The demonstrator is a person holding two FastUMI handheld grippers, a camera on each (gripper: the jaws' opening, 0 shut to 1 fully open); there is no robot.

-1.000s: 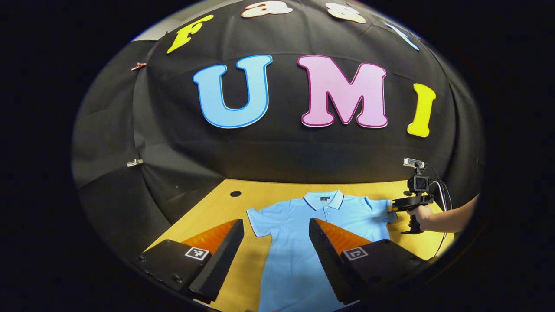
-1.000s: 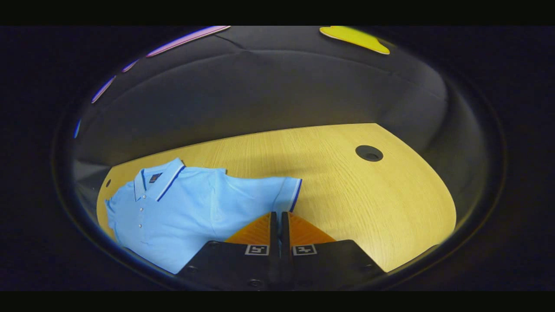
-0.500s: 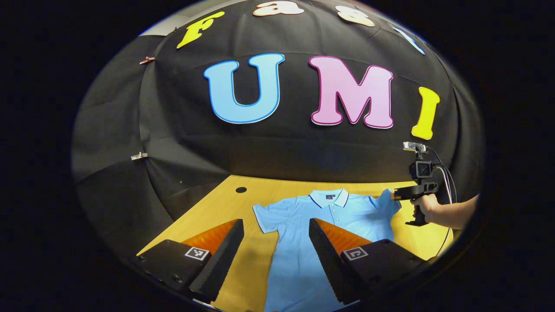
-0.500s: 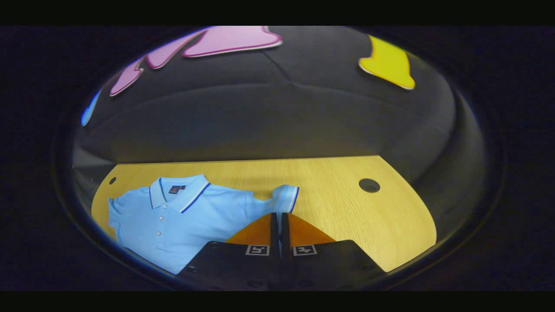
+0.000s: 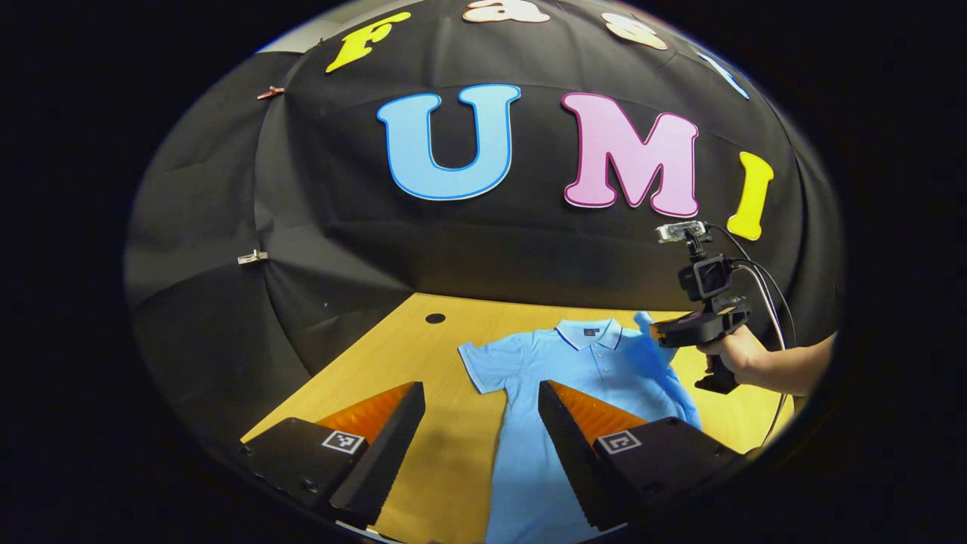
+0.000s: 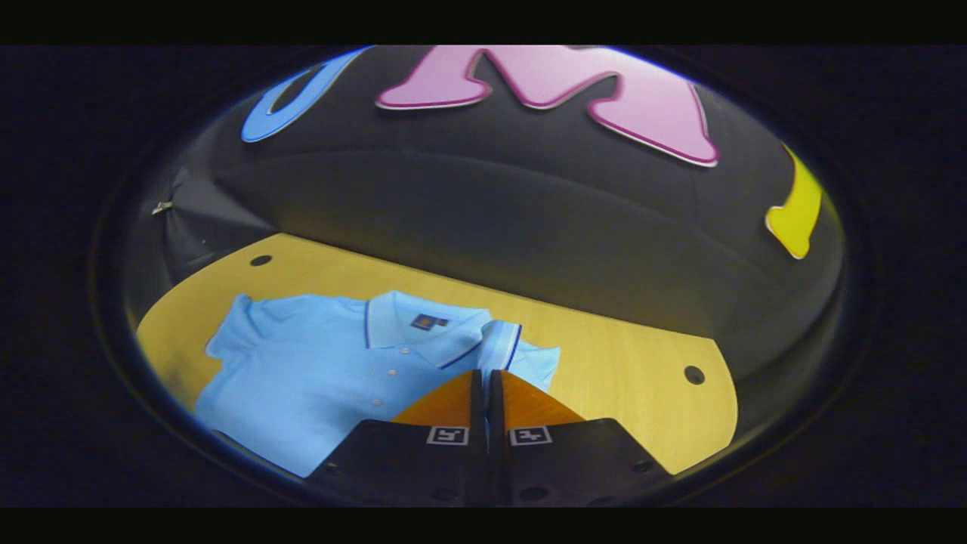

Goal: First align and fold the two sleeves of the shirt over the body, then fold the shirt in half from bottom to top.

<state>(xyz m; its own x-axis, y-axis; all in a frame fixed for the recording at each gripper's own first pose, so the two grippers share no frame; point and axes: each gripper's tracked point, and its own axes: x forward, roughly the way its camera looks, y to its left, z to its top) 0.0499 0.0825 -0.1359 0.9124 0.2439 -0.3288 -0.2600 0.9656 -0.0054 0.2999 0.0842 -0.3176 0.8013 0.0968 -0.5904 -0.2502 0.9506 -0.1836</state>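
Right sleeve (image 6: 502, 341) lifted off desk (image 6: 627, 378) and carried inward toward collar, pinched between closed fingers of right gripper (image 6: 483, 393). Left gripper (image 5: 481, 412) open, hovering above shirt (image 5: 574, 393) spread flat. First sleeve fold under way.

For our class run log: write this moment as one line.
right hand-held gripper: shut on sleeve | light blue polo shirt: on wooden table | left hand-held gripper: open

Light-blue shirt (image 5: 597, 370), yellow wood-grain table (image 5: 438, 453)
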